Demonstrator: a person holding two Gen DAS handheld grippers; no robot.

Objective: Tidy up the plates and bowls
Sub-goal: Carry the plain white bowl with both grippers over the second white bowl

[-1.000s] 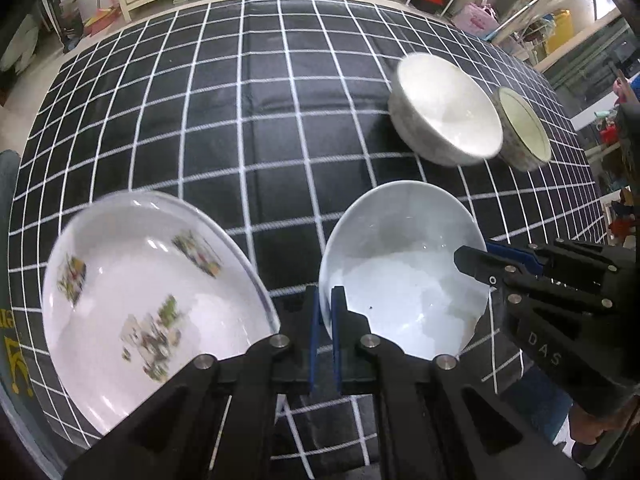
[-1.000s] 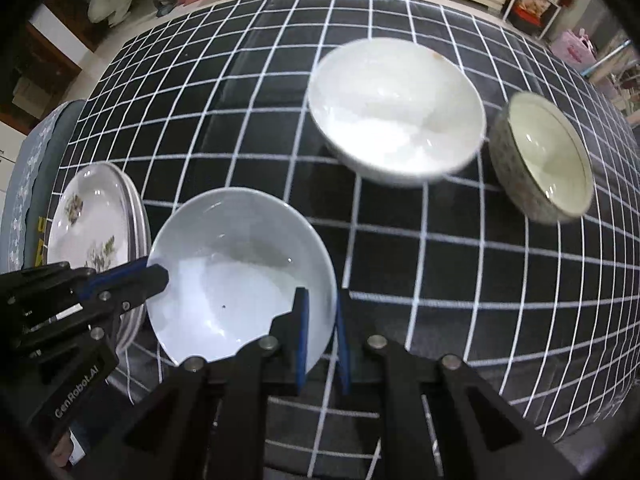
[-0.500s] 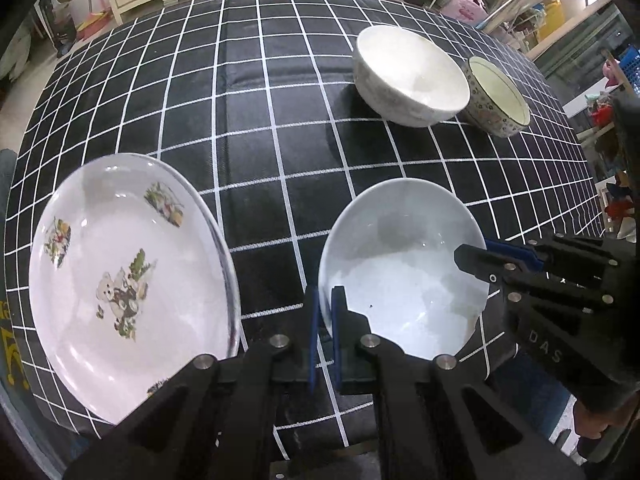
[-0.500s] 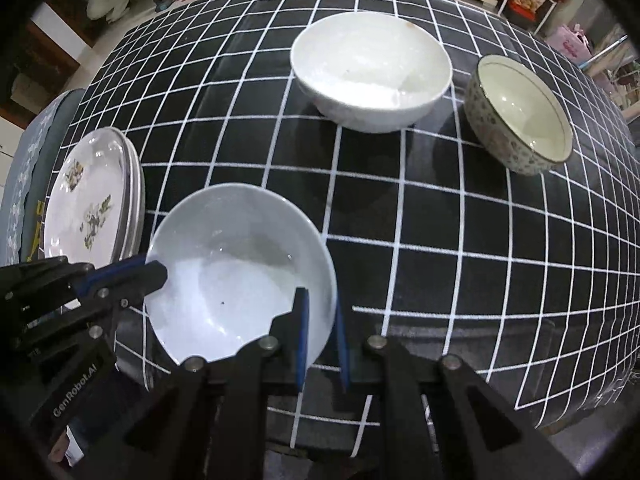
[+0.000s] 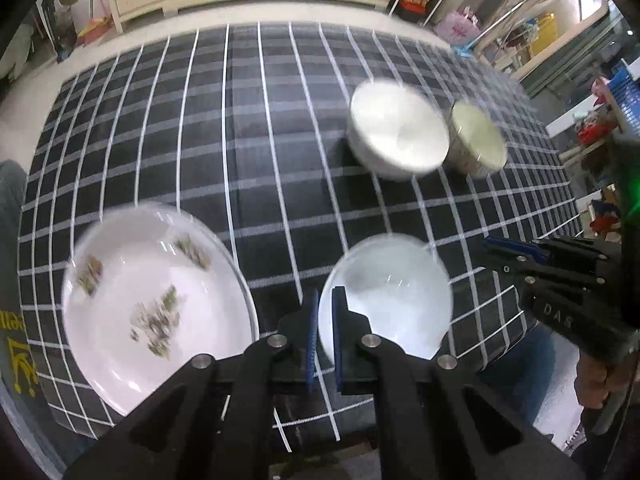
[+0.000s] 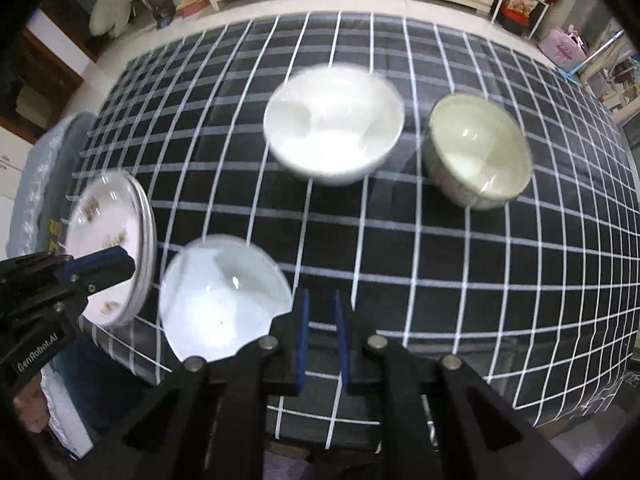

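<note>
The held bowl (image 5: 388,300) sits at 5 o'clock in the left wrist view. Its near rim is clamped between the closed pads of the left tool (image 5: 325,332), and it looks raised off the bench (image 5: 240,140), though blur makes that hard to confirm. The right tool (image 6: 321,336) has its pads a narrow gap apart with only cloth showing between them. The bowl's edge lies just outside its left pad, at 9 o'clock from it, so it holds nothing.

Just beside the held bowl, at 8 o'clock in the left wrist view, the plates (image 5: 152,304) lie stacked, and the right wrist view shows several rims under the patterned top one. That part of the job looks done.

Well apart, toward 1 o'clock, the white bowl (image 5: 398,136) and the green bowl (image 5: 476,140) stand upright, close together and each on its own.

By my reading the bowls are what is left. None is nested yet, and the held bowl probably has to go to the far pair, or they to it, to form one stack.
</note>
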